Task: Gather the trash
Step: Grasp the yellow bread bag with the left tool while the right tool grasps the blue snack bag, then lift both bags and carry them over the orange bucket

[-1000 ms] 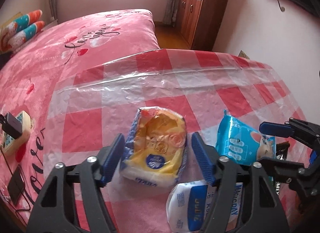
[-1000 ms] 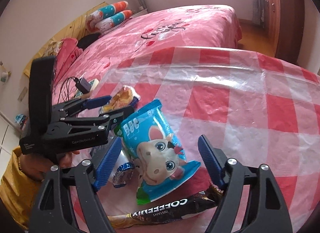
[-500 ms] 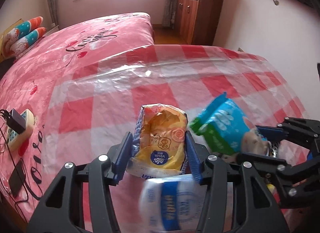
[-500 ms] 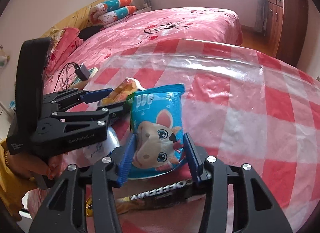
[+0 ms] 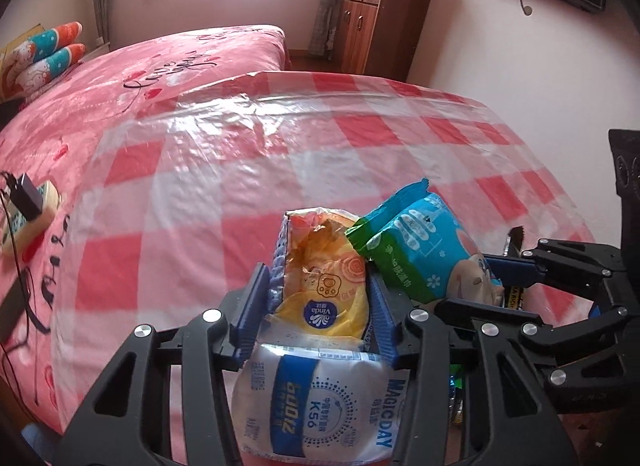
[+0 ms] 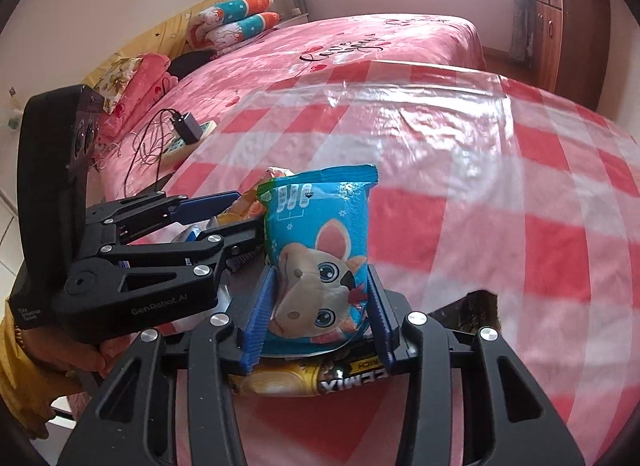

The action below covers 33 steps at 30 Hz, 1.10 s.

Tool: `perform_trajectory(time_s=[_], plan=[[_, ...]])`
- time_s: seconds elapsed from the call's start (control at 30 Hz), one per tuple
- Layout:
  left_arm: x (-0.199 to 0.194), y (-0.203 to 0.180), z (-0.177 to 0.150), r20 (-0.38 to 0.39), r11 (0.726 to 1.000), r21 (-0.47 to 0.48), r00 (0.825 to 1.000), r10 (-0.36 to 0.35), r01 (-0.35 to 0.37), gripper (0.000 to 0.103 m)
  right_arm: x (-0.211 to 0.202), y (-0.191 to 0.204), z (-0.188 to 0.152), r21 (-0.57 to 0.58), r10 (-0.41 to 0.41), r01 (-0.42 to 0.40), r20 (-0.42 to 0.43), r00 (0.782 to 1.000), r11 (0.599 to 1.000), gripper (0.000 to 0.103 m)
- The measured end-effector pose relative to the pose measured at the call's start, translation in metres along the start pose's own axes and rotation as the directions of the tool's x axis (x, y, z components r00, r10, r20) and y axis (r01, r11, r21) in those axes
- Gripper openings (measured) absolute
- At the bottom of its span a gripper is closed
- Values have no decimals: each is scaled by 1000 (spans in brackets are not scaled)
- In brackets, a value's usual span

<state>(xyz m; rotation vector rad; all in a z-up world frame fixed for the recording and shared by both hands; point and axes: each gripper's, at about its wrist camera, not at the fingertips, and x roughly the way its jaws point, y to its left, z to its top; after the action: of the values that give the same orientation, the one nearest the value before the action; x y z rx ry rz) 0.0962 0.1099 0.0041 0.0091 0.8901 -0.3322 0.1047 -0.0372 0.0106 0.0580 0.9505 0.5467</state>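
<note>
My left gripper [image 5: 320, 298] is shut on a yellow Vinda tissue wrapper [image 5: 324, 290] and holds it above the red-checked plastic sheet [image 5: 280, 153]. My right gripper [image 6: 320, 306] is shut on a blue snack bag with a cartoon animal [image 6: 320, 242], also lifted. That bag shows in the left wrist view [image 5: 416, 254], right beside the yellow wrapper. The left gripper shows at the left of the right wrist view [image 6: 224, 221]. A white and blue MAGICDAY packet [image 5: 320, 402] lies under the left gripper. A dark coffee sachet [image 6: 320, 382] lies under the right gripper.
The checked sheet covers a pink bed [image 5: 160, 65]. A power strip with a black charger and cables [image 5: 28, 201] lies at the bed's left side. A wooden cabinet [image 5: 380, 21] stands by the far wall. Pillows [image 6: 236, 21] sit at the head.
Both grippers have shut, the left on the yellow wrapper and the right on the blue bag. Both have lifted their packets off the sheet and come closer together.
</note>
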Motion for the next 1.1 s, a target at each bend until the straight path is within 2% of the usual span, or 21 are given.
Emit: perform_trajectory(time_s=[0.17,0.37,0.53,0.67,0.83,0.87,0.93,1.1], plan=[[-17,-14,-21,-8,999,-12,999,-50,50,48,-22,-1,-27,26,18,-18,-8,1000,1000,45],[-33,-23,-43,-11,995,-47,996,-88,87,47,-41,-1,-49,48,-23,24,-15,1000,999,51],[-41,-19,-53,4,992,-87,996,-92,92,46,-36,3,-44,58,-45,45,-1,999,997,76],[-45,-13,-56,16,988,-118,995,-97,98,44,-27,9,-40,47,-70,69,15,997,997,81],[-52,-5,-60,36,984,-145,994,-100,104,42,-18,18,-36,11,-123,123,15,992,992,80],[-54,-3,-61,41,983,-152,994,-102,107,41,-18,19,-36,2,-139,139,15,990,990,76],[-57,0,-62,51,981,-163,994,-101,108,41,-16,23,-37,-15,-164,164,18,986,986,62],[-66,3,-63,70,979,-168,992,-107,117,40,-17,33,-41,-52,-201,203,45,979,978,48]])
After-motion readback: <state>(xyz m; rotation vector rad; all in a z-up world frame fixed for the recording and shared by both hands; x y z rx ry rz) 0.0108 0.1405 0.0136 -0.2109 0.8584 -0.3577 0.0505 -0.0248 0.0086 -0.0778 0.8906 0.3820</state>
